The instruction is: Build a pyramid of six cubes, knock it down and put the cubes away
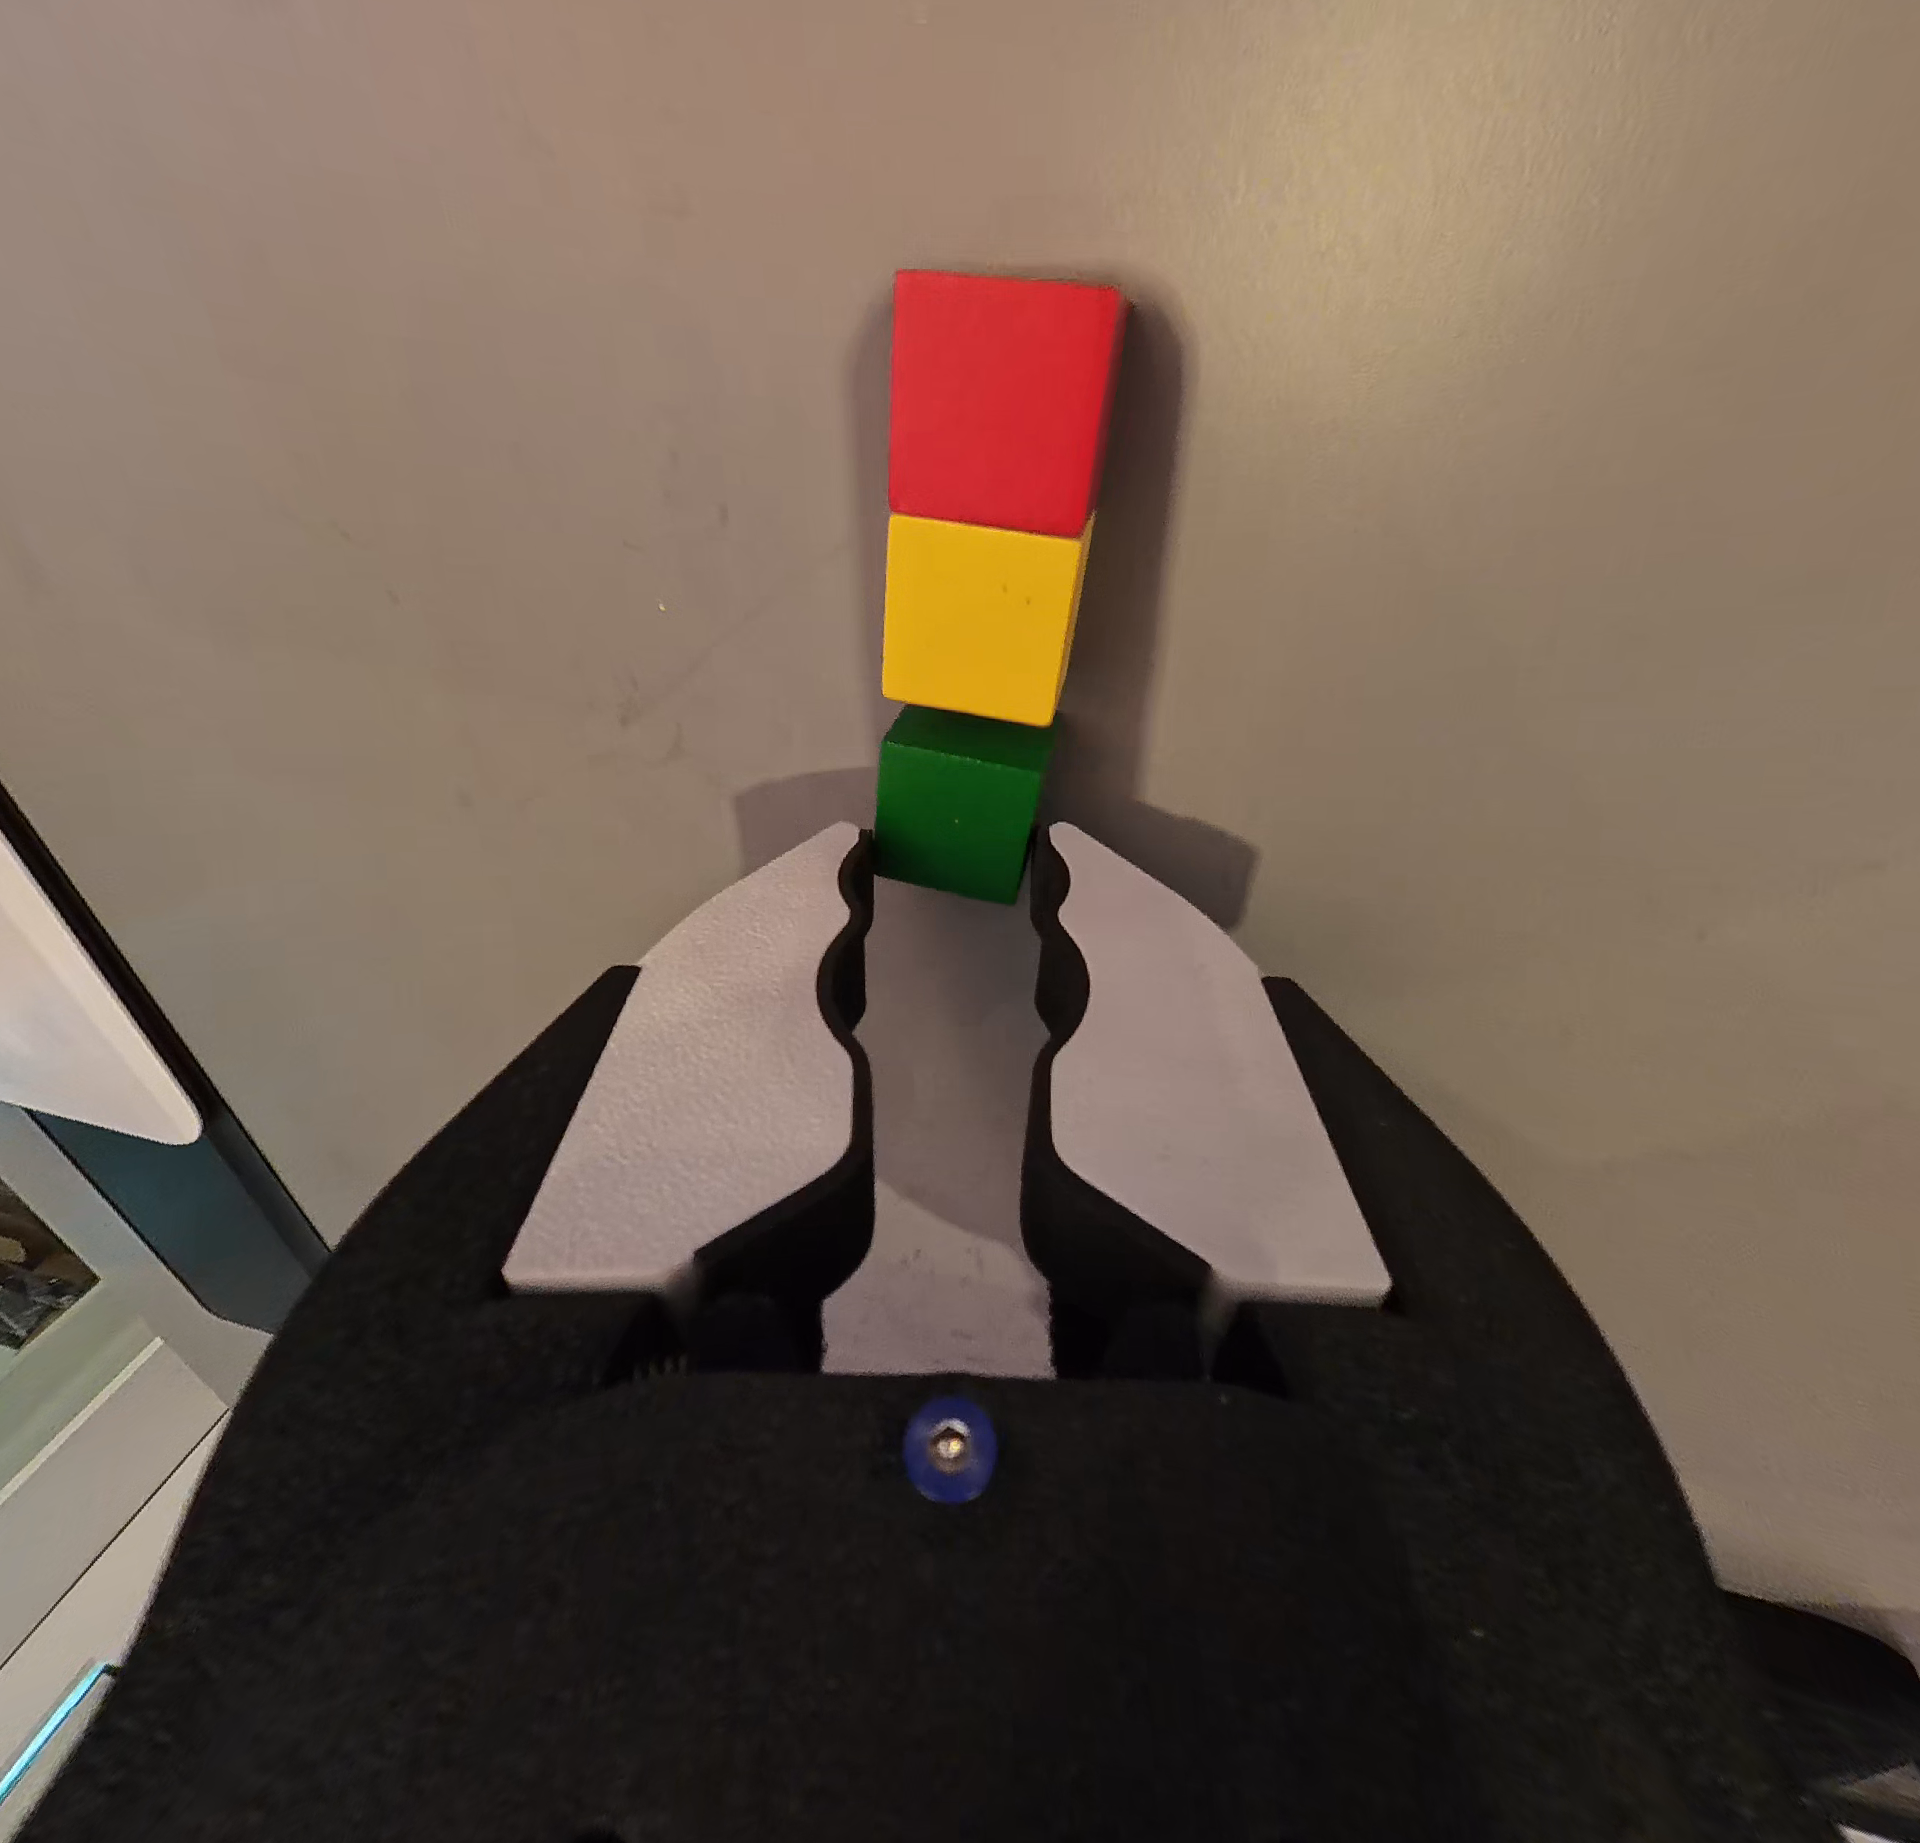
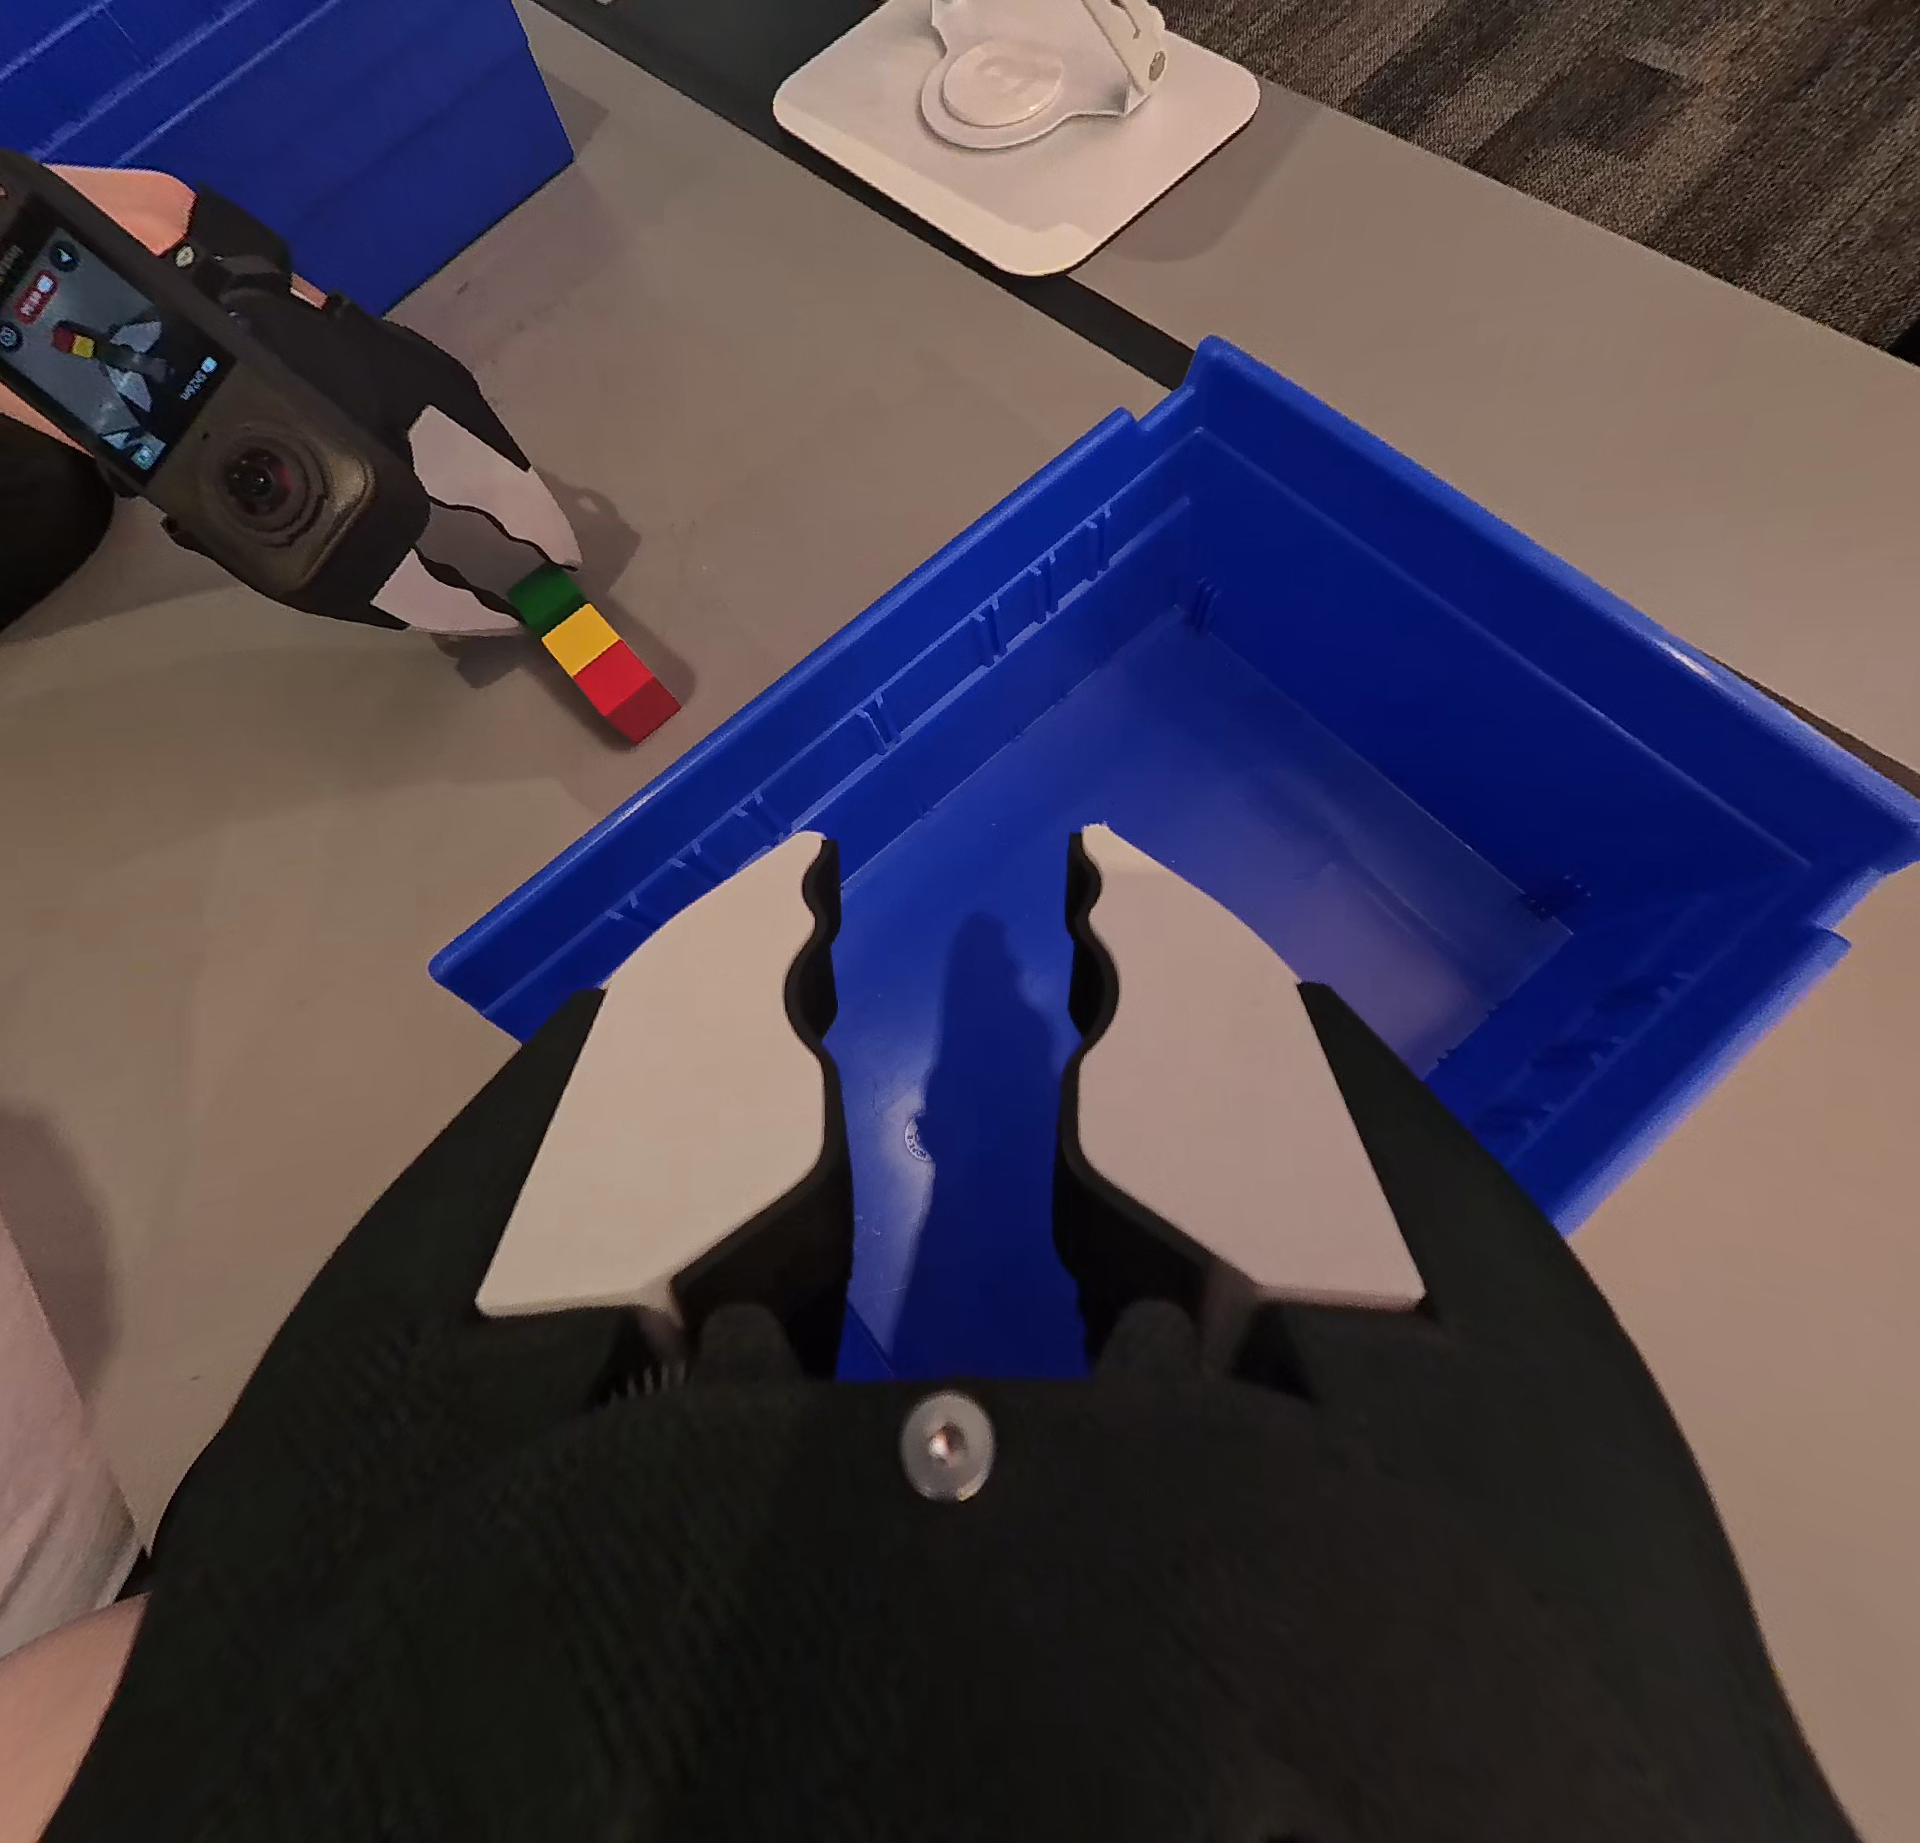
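Grey table: left gripper clamps the green cube, row pointing straight ahead; right gripper gapes over the blue bin.

R claw open over blue bin; L claw gripping green cube

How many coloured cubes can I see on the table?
3, in one touching row on the grey table: green cube between the left hand-held gripper fingertips, yellow cube next, red cube farthest. More may be hidden out of view.
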`<state>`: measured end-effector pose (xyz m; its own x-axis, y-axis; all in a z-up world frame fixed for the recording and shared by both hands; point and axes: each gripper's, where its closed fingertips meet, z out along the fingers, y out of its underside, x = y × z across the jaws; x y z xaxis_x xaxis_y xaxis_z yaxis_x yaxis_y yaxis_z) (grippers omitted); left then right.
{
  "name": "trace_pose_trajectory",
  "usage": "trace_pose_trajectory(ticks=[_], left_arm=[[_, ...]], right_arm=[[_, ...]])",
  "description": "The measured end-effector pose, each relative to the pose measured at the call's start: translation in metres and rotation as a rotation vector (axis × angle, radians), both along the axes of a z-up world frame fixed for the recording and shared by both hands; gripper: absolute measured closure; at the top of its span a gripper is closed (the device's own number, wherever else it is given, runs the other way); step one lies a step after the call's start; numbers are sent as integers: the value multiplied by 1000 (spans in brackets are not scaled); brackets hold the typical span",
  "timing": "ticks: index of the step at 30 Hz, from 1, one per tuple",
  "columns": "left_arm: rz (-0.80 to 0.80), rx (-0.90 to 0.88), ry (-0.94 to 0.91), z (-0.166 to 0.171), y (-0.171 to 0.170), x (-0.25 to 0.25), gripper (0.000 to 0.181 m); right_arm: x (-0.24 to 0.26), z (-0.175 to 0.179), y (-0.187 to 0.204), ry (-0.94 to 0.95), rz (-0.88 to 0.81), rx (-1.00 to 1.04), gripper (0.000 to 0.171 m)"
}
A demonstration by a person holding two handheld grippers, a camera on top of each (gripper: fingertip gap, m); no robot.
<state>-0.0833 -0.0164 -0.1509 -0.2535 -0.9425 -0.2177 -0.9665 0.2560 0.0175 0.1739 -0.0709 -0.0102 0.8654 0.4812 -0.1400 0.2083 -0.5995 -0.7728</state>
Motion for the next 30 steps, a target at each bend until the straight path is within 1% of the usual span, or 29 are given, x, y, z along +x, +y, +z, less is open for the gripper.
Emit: trace_pose_trajectory(ticks=[25, 30], left_arm=[[-8, 12, 9, -3, -4, 7, 151], [14, -7, -31, 2, -6, 12, 138]], right_arm=[[1, -6, 0, 3, 1, -27, 128], [1, -8, 0, 3, -3, -34, 128]])
